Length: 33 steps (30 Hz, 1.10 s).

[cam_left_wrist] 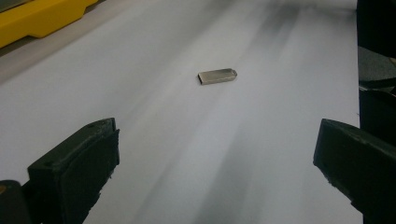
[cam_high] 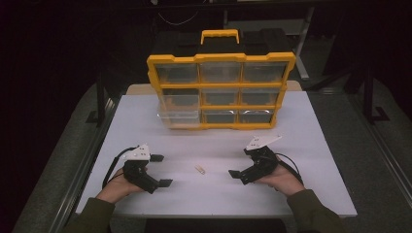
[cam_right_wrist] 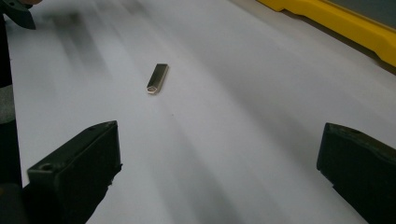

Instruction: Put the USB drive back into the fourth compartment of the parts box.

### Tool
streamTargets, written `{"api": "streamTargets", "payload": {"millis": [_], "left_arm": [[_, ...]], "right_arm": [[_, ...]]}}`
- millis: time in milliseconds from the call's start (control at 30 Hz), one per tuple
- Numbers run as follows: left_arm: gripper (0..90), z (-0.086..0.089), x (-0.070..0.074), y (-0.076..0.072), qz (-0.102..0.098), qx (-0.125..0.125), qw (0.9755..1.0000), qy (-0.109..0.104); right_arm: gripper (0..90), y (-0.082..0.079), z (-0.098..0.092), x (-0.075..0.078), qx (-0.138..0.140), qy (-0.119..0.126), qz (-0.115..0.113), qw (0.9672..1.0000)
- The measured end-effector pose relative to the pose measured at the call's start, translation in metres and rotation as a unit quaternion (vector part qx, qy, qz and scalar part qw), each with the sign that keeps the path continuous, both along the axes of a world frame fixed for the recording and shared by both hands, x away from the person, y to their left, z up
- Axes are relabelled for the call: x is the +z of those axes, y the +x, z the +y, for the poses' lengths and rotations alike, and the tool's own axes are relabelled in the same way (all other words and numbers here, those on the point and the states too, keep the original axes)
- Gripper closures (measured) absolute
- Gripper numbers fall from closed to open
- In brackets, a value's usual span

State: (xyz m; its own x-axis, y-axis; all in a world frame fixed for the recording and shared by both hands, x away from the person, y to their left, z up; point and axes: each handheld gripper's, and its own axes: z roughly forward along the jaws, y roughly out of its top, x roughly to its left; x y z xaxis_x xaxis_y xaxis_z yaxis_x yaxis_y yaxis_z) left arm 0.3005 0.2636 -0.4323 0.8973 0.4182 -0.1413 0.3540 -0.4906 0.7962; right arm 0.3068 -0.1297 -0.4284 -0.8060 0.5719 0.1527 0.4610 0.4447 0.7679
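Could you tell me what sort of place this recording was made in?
Probably a lab or workshop bench: a white table, a yellow parts organiser with clear drawers, and a dark room with metal frames around it.

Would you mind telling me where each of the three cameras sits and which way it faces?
High view: above the person's side, facing forward and down on the white table and yellow organizer; both forearms, left gripper and right gripper show.
Left gripper view: rides the left gripper, looking along its open jaws across the table.
Right gripper view: rides the right gripper, likewise over open jaws.
Shared: both gripper views show the small metal USB stick.
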Motion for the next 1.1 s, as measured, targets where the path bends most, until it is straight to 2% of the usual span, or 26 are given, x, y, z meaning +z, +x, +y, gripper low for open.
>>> {"api": "streamTargets", "payload": {"millis": [200, 1100], "left_arm": [[0.0, 0.000, 0.000, 0.000, -0.001, -0.001, 1.0000, 0.000], [0.0, 0.000, 0.001, -0.001, -0.001, -0.001, 1.0000, -0.002]], "right_arm": [[0.0, 0.003, 0.005, 0.001, 0.003, -0.006, 0.002, 1.0000], [0.0, 0.008, 0.016, 0.005, 0.013, -0.003, 0.001, 0.9999]]}}
